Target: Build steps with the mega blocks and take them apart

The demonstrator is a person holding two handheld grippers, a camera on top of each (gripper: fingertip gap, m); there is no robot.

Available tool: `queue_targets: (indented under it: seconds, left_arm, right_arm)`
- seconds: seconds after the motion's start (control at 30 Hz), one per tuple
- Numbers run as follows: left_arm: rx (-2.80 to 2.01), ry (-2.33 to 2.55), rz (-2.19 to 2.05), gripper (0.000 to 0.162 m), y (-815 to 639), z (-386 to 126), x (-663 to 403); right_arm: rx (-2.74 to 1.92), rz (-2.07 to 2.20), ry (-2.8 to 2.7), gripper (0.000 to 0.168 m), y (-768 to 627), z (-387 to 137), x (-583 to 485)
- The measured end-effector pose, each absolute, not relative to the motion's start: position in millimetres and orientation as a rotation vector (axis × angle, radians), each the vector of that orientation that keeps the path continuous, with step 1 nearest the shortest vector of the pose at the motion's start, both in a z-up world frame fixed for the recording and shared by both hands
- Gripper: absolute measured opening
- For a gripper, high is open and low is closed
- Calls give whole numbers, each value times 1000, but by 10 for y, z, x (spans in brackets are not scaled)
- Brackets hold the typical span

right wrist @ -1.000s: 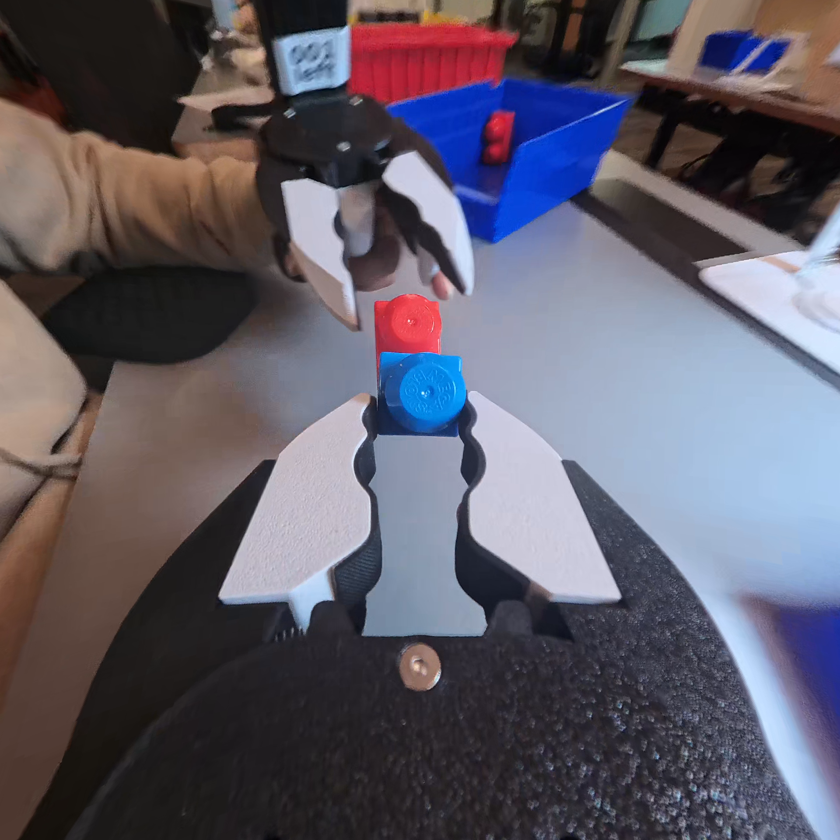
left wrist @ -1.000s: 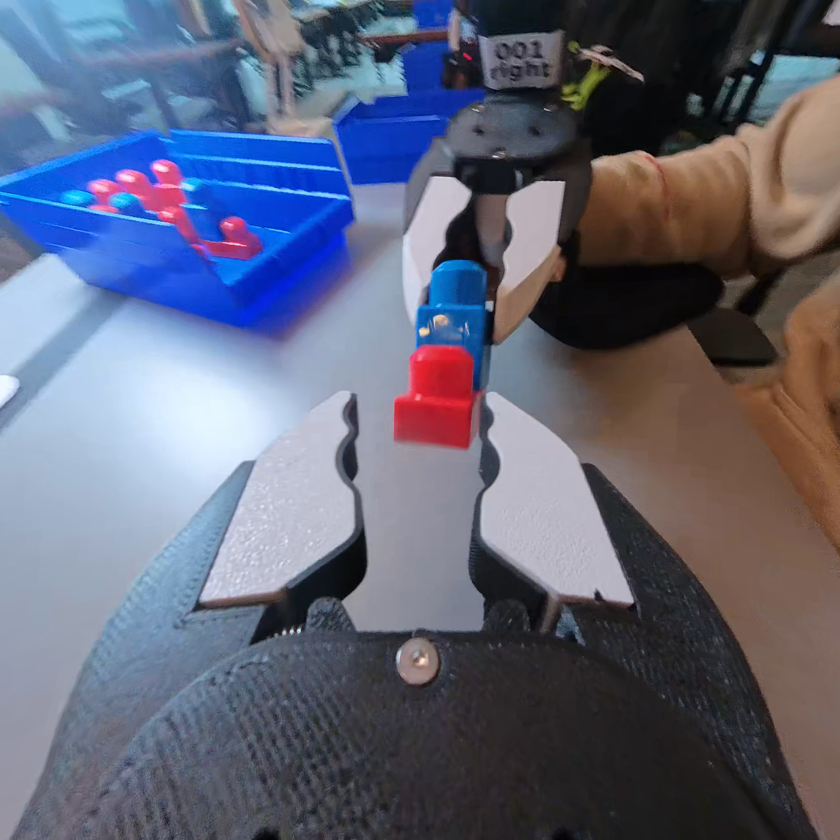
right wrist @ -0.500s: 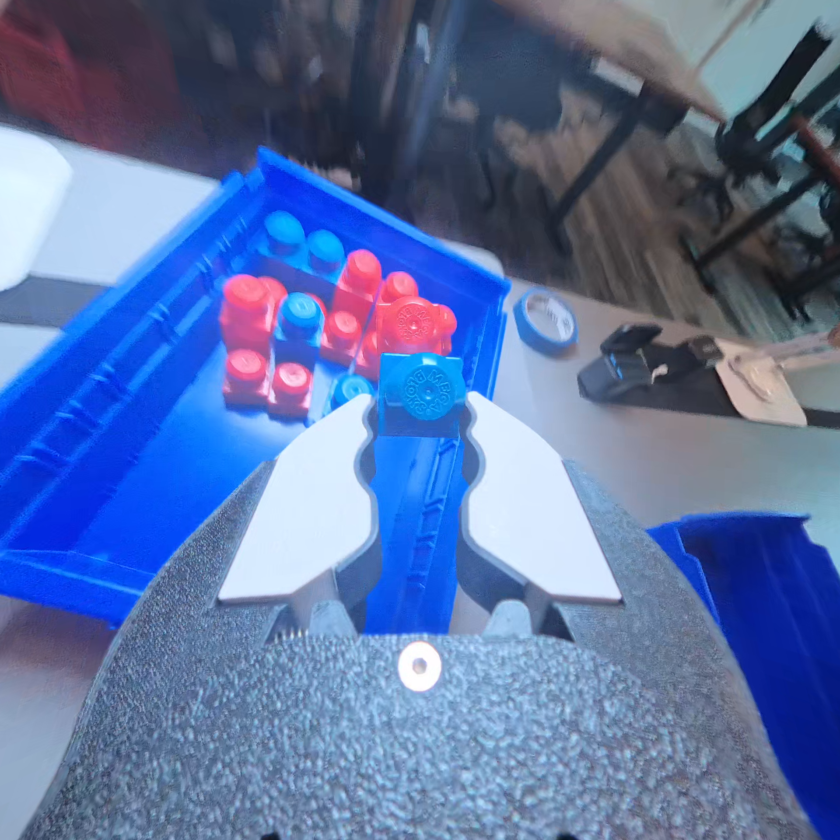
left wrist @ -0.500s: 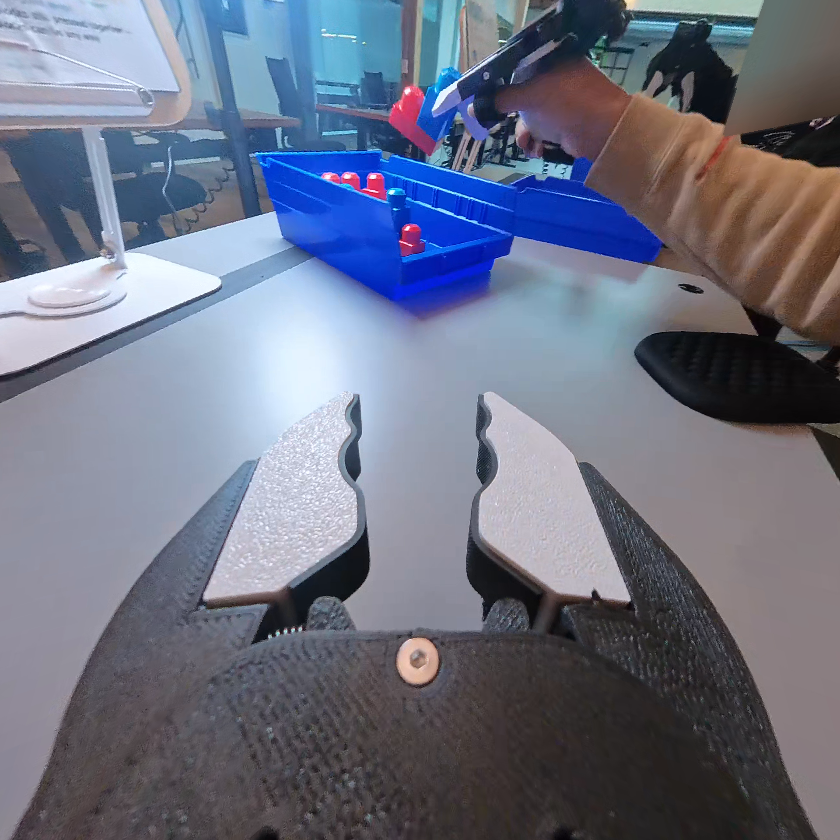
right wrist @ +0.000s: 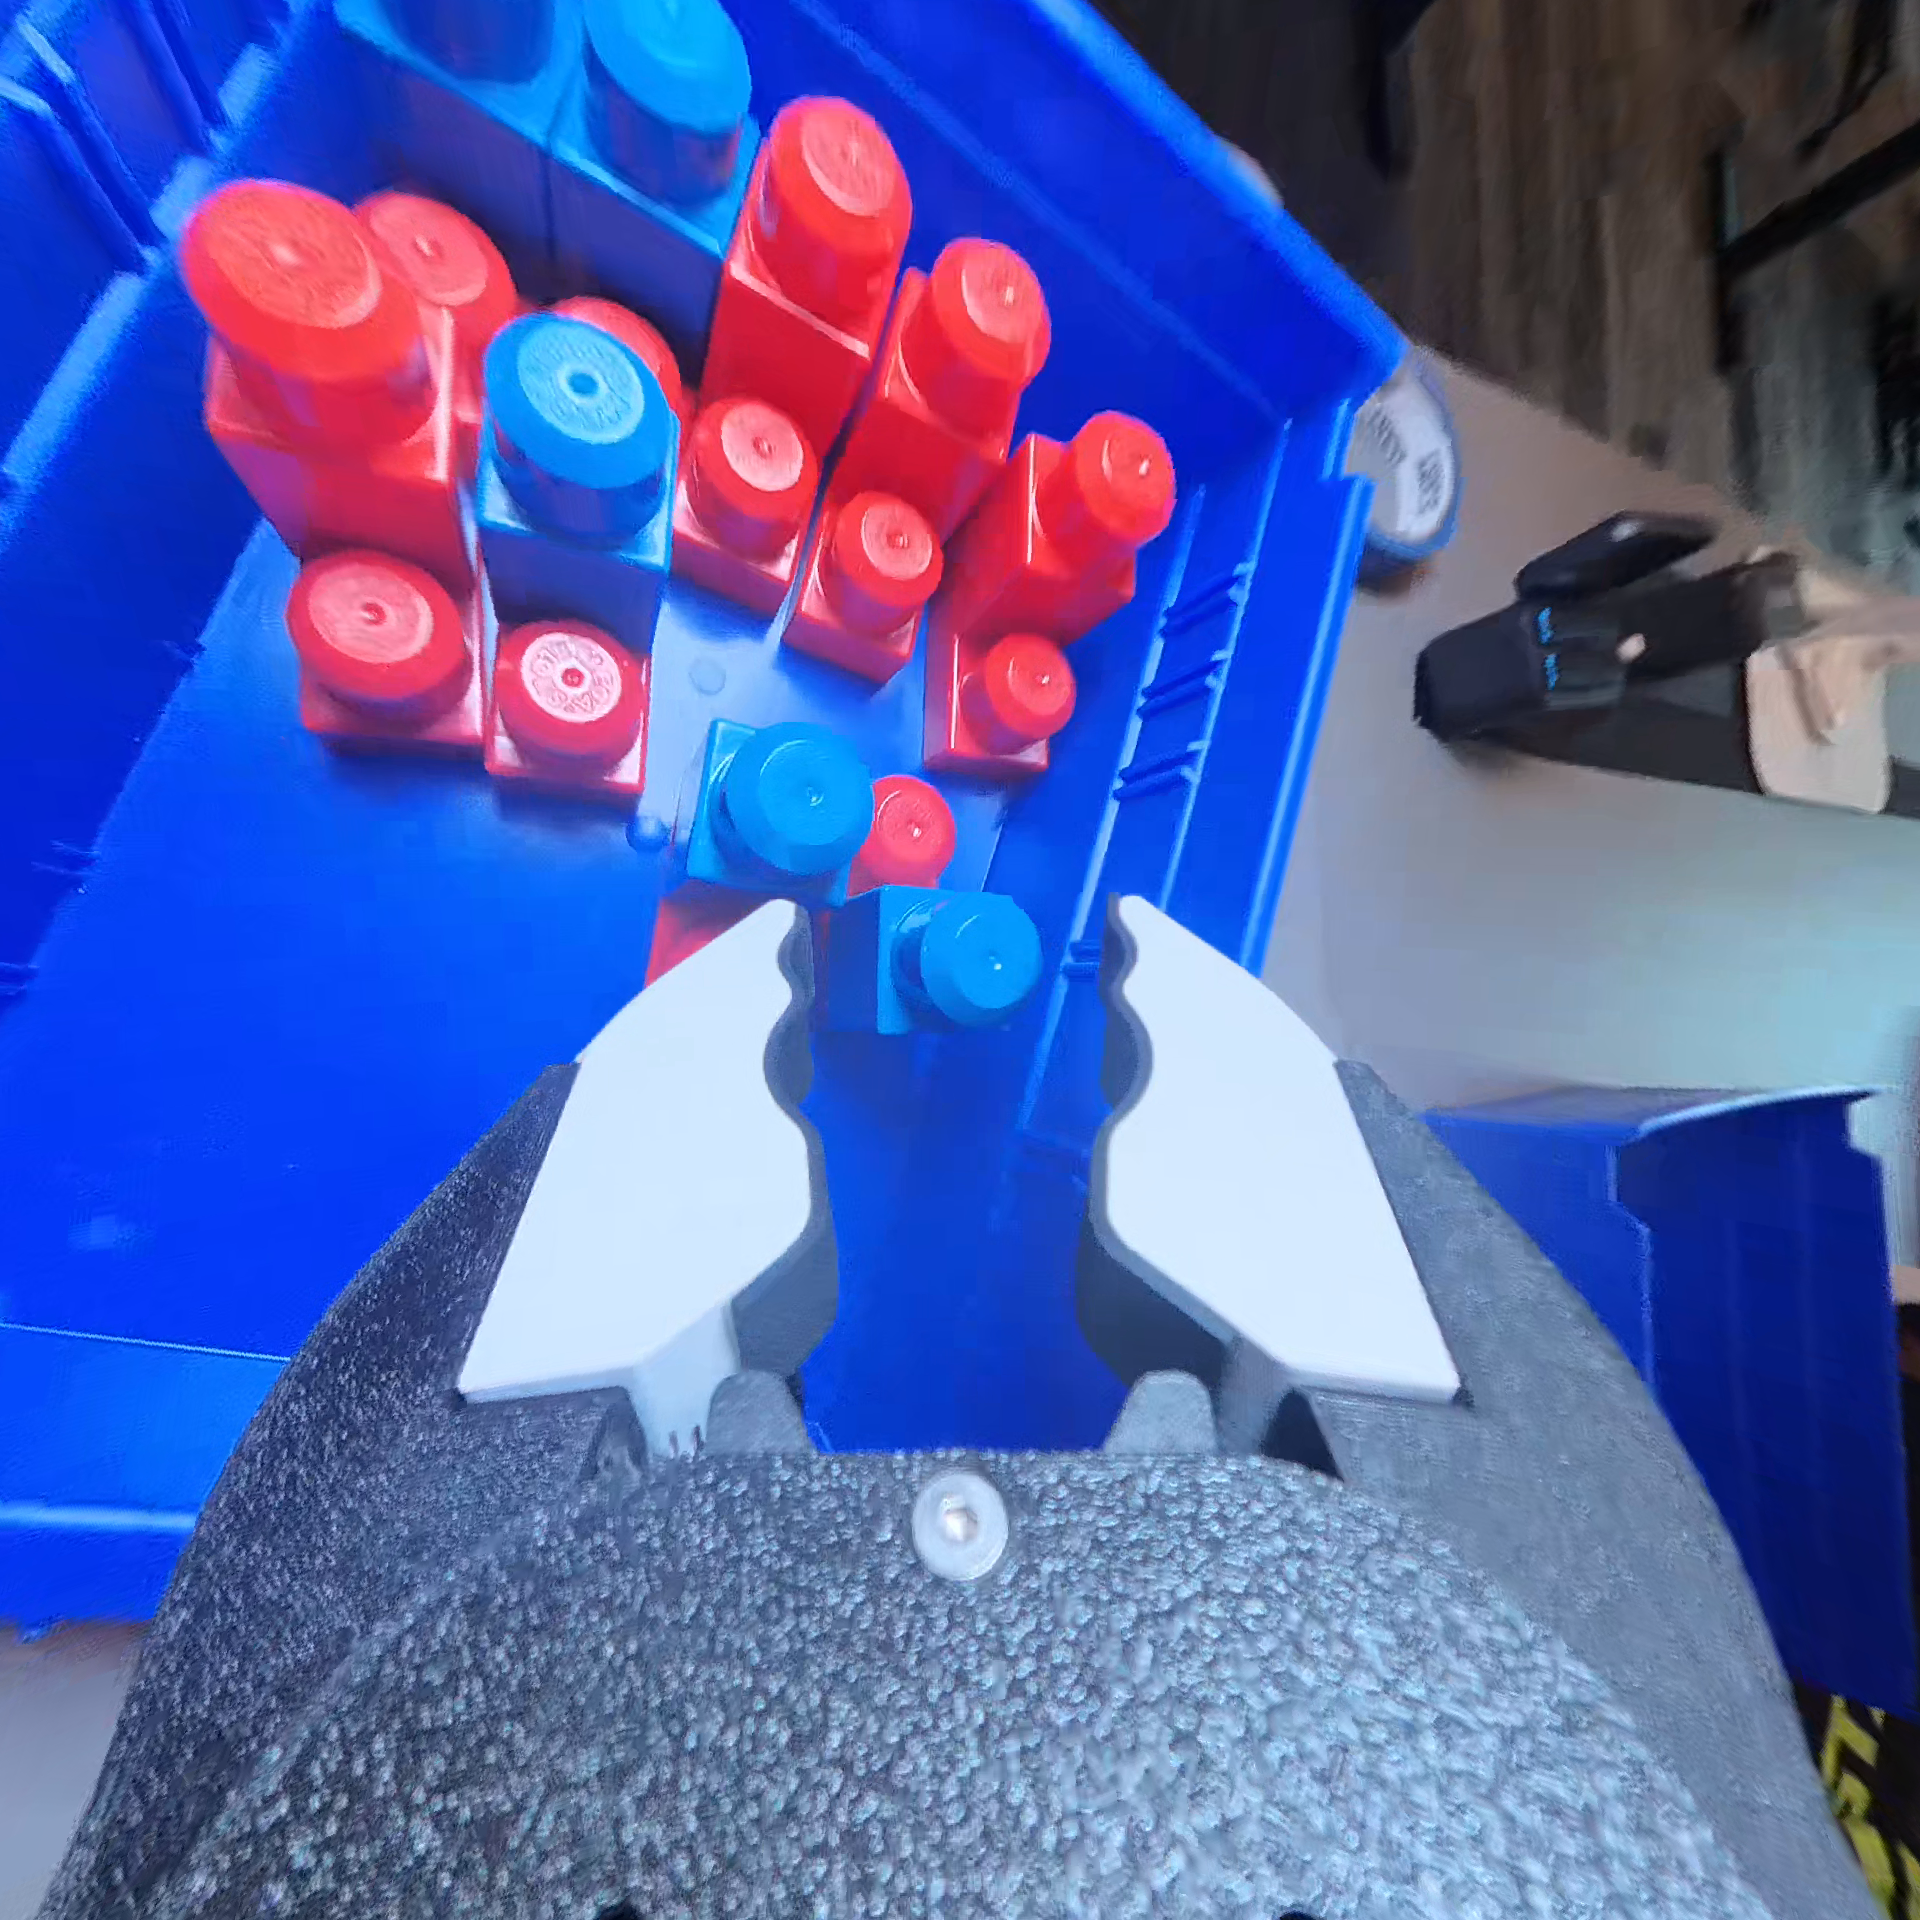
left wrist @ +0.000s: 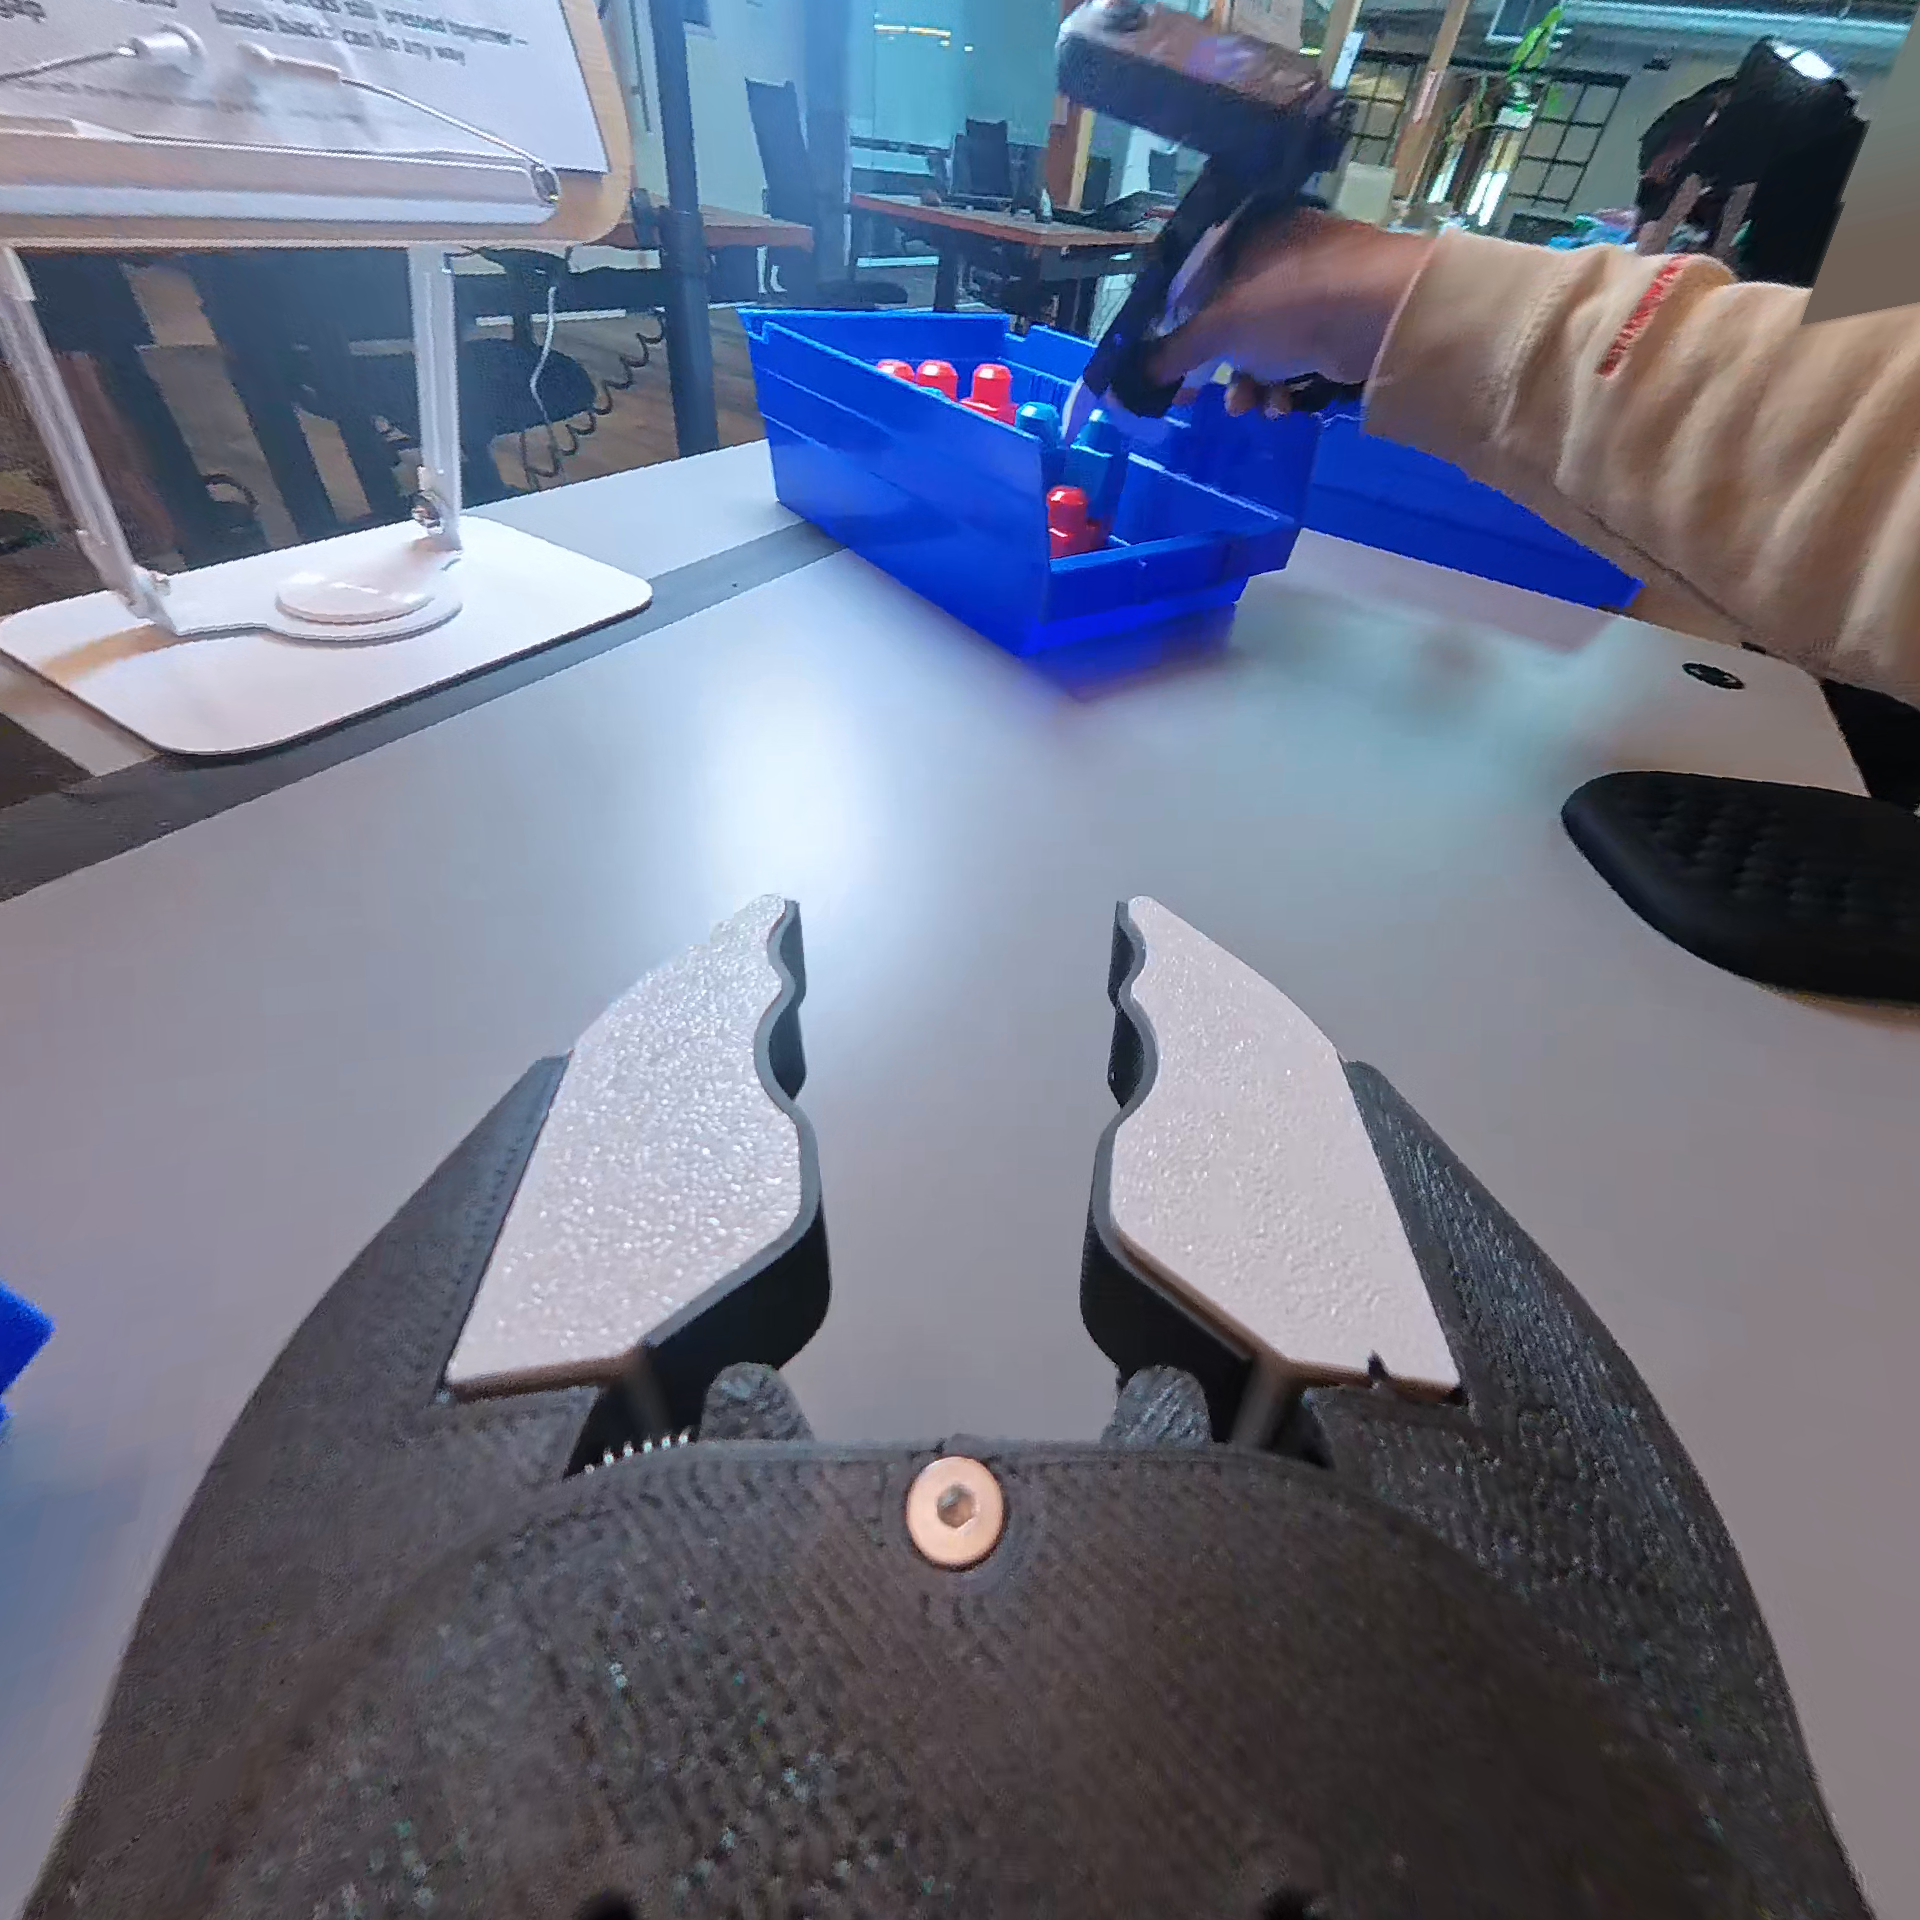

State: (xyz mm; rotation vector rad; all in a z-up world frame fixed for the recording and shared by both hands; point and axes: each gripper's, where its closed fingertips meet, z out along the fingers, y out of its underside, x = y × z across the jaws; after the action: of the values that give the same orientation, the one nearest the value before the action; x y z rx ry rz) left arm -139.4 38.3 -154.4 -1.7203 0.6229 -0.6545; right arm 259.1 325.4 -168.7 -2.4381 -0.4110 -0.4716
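Grey table (left wrist: 935,727) runs across an open workroom, with desks and chairs behind. On it, largest first: a blue bin (left wrist: 935,499) with blocks in it, a second blue bin (left wrist: 1455,520) behind it, a white stand (left wrist: 312,613) with a sheet, and a black pad (left wrist: 1766,883) at the right edge.

A second ago both grippers met over the table, the right one clamped on a blue block with a red one attached. Now the right gripper (right wrist: 956,935) hangs over the bin (right wrist: 260,987) with its jaws apart and nothing between them, and a blue block (right wrist: 961,961) lies just below the tips by the bin wall, beside another blue block (right wrist: 784,805) and a red stud (right wrist: 909,831). I judge the pair was dropped in, so this take-apart round looks finished.

The left gripper (left wrist: 956,997) has pulled back over bare table, jaws open and empty.

Count in the bin, from the right wrist view: about five red pieces (right wrist: 810,291) stepped at the back, with ten or so red studs showing, one blue block (right wrist: 577,436) among them, and two blue studs (right wrist: 665,83) at the top edge. Blur makes the tally rough.
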Motion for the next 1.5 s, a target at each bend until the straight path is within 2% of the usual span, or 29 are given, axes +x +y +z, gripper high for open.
queue_targets:
  seconds: [0.13,0.23,0.33,0.43,0.63,0.73,0.8,0.93,1.13,1.23,1.27,1.3,1.4,1.47,1.5]
  left_arm:
    - [-1710,616,-521,63,432,-1358,-1681]
    - [-1709,576,-356,65,527,-1030,-2151]
    - [-1759,526,-94,67,692,-705,-2853]
    - [-1892,501,163,66,955,-570,-3618]
    - [-2390,633,759,66,1395,-1108,-5156]
    - [-2576,655,859,64,1457,-1439,-5537]
    - [-2630,703,928,53,1504,-1590,-5667]
    - [-2736,758,937,53,1562,-1844,-5785]
    - [-2791,845,938,72,1656,-1957,-5873]
    - [-2807,973,904,68,1645,-2098,-5820]
    - [-2793,1003,930,76,1665,-2130,-5832]
    - [-2788,1012,957,76,1679,-2139,-5847]
    - [-2744,1055,984,58,1734,-2090,-5852]
    - [-2726,1091,1017,34,1733,-2018,-5854]
    - [-2712,1133,1005,32,1719,-2014,-5822]
  right_arm:
    - [-2165,-341,-522,53,3108,-1217,2281]
    - [-1973,41,-663,54,2574,-970,1642]
    - [-1851,423,-834,54,1704,-974,1010]
    - [-1806,529,-964,53,1090,-1196,732]
    - [-1781,632,-1049,50,705,-1655,479]
    - [-1780,688,-1069,51,677,-1756,431]
    - [-1774,690,-1069,50,700,-1778,437]
    - [-1767,708,-1058,49,742,-1827,449]
    - [-1784,714,-1044,49,793,-1894,498]
    - [-1792,722,-1035,49,813,-1908,515]
    - [-1796,723,-1033,49,820,-1915,520]
    - [-1800,724,-1031,49,828,-1926,527]
    - [-1810,727,-1024,48,840,-1941,539]
    - [-1805,724,-1025,48,835,-1933,546]
    - [-1801,721,-1027,48,832,-1927,549]
